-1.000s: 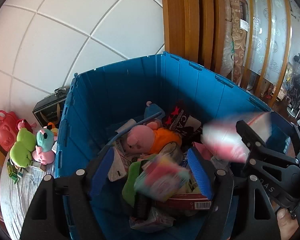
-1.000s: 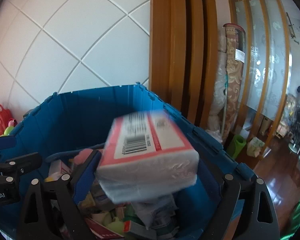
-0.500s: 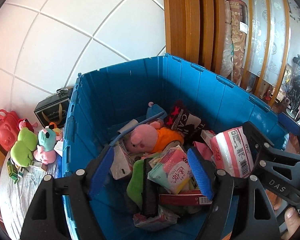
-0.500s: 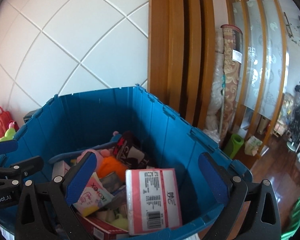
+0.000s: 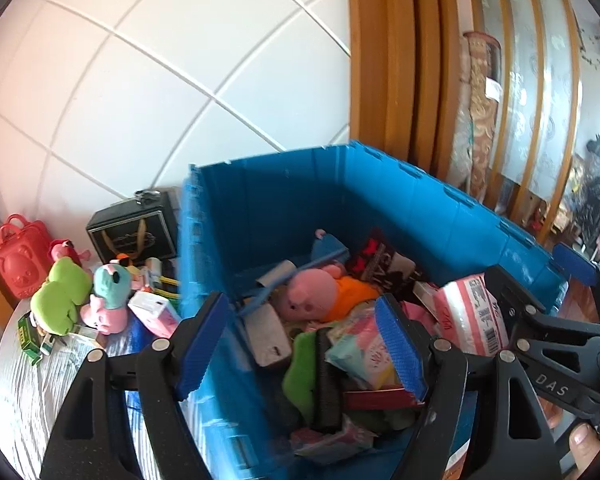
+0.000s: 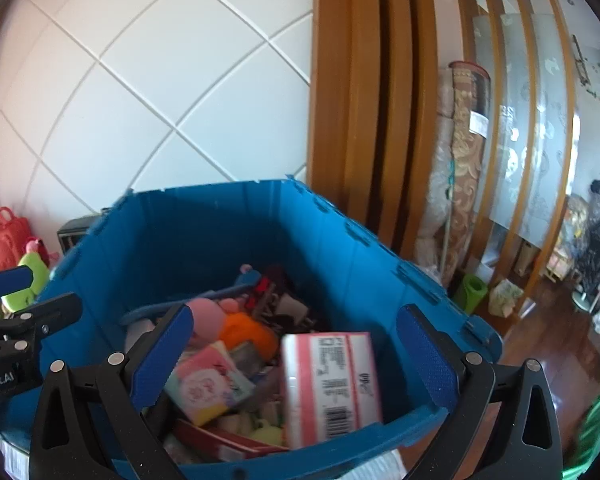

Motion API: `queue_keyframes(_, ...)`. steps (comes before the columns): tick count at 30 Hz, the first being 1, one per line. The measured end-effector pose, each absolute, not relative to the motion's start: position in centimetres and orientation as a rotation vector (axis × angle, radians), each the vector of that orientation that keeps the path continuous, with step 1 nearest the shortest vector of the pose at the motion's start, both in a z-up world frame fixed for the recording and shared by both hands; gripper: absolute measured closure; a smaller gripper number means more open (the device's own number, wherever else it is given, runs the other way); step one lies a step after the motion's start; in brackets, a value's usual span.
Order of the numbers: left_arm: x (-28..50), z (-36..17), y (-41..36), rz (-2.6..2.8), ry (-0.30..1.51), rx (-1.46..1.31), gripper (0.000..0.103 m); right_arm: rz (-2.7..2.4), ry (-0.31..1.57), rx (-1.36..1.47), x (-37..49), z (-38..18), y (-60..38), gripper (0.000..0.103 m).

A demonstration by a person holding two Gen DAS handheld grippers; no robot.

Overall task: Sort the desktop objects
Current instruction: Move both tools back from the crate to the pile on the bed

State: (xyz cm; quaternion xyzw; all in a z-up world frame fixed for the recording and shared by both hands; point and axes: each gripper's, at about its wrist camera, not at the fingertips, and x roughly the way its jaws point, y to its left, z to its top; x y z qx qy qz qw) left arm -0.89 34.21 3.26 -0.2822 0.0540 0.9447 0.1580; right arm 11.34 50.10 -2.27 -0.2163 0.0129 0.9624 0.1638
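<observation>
Left tongs (image 5: 300, 344): I see them spread wide with nothing between the blue pads, poised over the near left corner of the bin; their black frame covers the bottom of my left wrist view.
Right tongs (image 6: 296, 356): released as well, gaping above the bin's near side; from the left wrist view only their black frame shows at the right edge, with a fingertip cut off at the corner.
Blue bin (image 5: 400, 208): open-topped and standing on the desk, against the white tiled wall; its near rim is smeared by blur in both views.
Tissue pack (image 6: 332, 388): pink and white with a barcode, lying inside the bin against the near right wall; the print is too blurred for me to read.
Pink plush pig (image 5: 312, 294): in the middle of the heap, its orange body partly buried.
Small pastel packet (image 6: 204, 388): lying free in the bin beside the tissue pack; its label is unreadable.
Rest of the heap: a green soft shape, a dark strip, a red box edge; I cannot tell what they are.
Desk (image 5: 28, 392): left of the bin, carrying a green plush toy (image 5: 62, 296), a teal and pink figure (image 5: 108, 300), a red bear-faced case (image 5: 20, 260) and a black gift box (image 5: 134, 228); small cartons near them are too small to make out.
</observation>
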Motion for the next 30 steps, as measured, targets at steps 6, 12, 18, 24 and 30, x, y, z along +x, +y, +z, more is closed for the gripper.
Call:
queue_keyframes(6, -0.7, 4.0, 29.1, 2.76, 0.084, -0.76, 0.027, 2.812, 0.01, -0.542, 11.4, -0.4, 45.7, 0.0)
queue_keyframes(12, -1.1, 4.0, 22.3, 2.814, 0.014, -0.753, 0.027, 2.893, -0.027, -0.442, 11.3, 1.8, 39.7, 0.0)
queue_keyframes(18, -2.4, 2.8, 14.4, 2.881, -0.023, -0.819, 0.027, 2.972, -0.092, -0.448, 9.6, 2.2, 32.0, 0.0)
queue_keyframes(24, -4.0, 0.6, 6.2, 2.959, -0.062, -0.94, 0.027, 3.061, -0.126, -0.482, 7.2, 1.6, 24.7, 0.0)
queue_keyframes(30, -5.5, -2.2, -1.6, 3.027, -0.083, -1.049, 0.027, 3.137, -0.127, -0.61, 3.0, -1.3, 18.8, 0.0)
